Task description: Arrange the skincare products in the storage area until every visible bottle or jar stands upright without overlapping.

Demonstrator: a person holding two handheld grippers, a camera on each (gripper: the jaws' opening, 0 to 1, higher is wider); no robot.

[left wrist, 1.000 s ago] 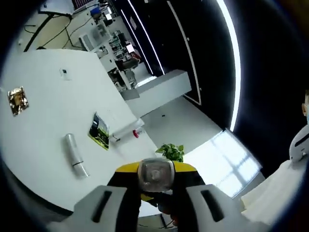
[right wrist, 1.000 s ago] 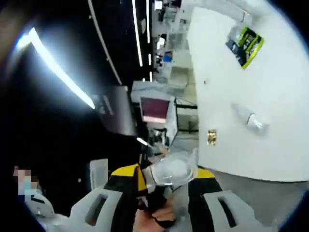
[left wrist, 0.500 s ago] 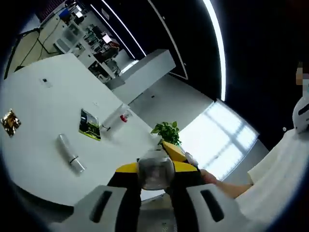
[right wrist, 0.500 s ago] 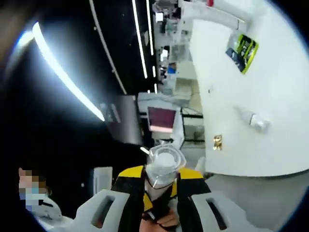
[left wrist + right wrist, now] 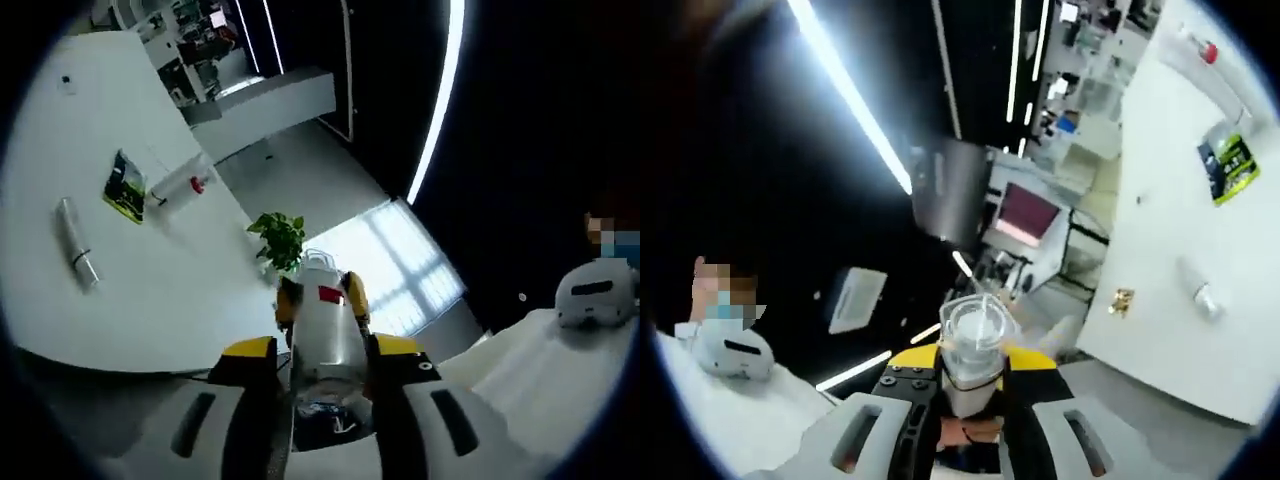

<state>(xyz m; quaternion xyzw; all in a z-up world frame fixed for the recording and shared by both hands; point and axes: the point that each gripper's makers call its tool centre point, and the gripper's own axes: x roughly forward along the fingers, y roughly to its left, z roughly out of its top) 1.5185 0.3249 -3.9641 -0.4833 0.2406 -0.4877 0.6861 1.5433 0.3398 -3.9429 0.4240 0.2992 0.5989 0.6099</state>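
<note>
My left gripper [image 5: 325, 365] is shut on a white bottle with a red label [image 5: 325, 320], held in the air off the table's edge. Yellow jaw parts of another gripper [image 5: 354, 292] flank the bottle's far end. My right gripper [image 5: 972, 385] is shut on a clear-capped bottle [image 5: 975, 335], seen cap-first; I cannot tell whether it is the same bottle. On the white table [image 5: 150, 290] lie a silver tube [image 5: 75, 245], a green sachet [image 5: 125, 185] and a red-capped bottle [image 5: 180, 185] on its side.
The right gripper view has the table [image 5: 1170, 220] at the right with the green sachet [image 5: 1228, 160], the silver tube [image 5: 1200, 290] and a gold packet [image 5: 1123, 300]. A potted plant [image 5: 280, 235] stands past the table edge. A person in white [image 5: 730, 370] is close by.
Both views have swung and rolled with the hands. In the left gripper view the bottle now shows its side and red label instead of its end. The table has slid toward the left.
</note>
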